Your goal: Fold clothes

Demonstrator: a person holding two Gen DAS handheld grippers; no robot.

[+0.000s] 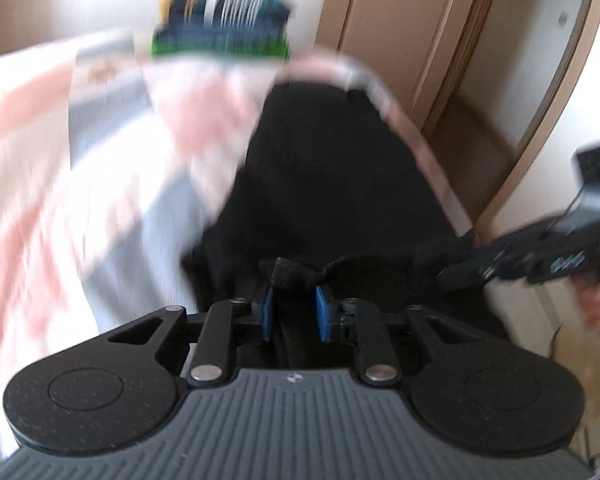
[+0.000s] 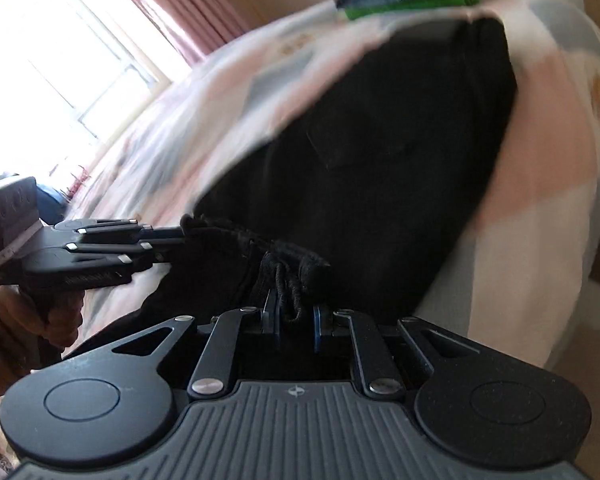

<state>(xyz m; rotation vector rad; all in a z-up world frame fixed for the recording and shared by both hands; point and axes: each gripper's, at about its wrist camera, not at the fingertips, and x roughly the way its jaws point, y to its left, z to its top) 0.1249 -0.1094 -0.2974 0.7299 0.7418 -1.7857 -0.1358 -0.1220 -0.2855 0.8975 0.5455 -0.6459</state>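
Note:
A black garment point(image 1: 324, 160) lies spread on a bed with a pink, grey and white cover point(image 1: 60, 168). In the left wrist view my left gripper point(image 1: 294, 296) is shut on a bunched piece of the garment's near edge, held between its blue pads point(image 1: 265, 308). My right gripper point(image 1: 456, 272) comes in from the right and holds the same edge further along. In the right wrist view my right gripper point(image 2: 294, 312) is shut on the bunched black hem with a cord, and the black garment point(image 2: 380, 152) stretches away from it. My left gripper point(image 2: 176, 240) grips the edge at the left.
A stack of folded clothes point(image 1: 224, 20), blue, striped and green, sits at the far end of the bed. Wooden doors point(image 1: 400, 40) stand at the right beyond the bed's edge. A bright window with pink curtains point(image 2: 172, 12) is at the left. A hand point(image 2: 28, 320) holds the left gripper.

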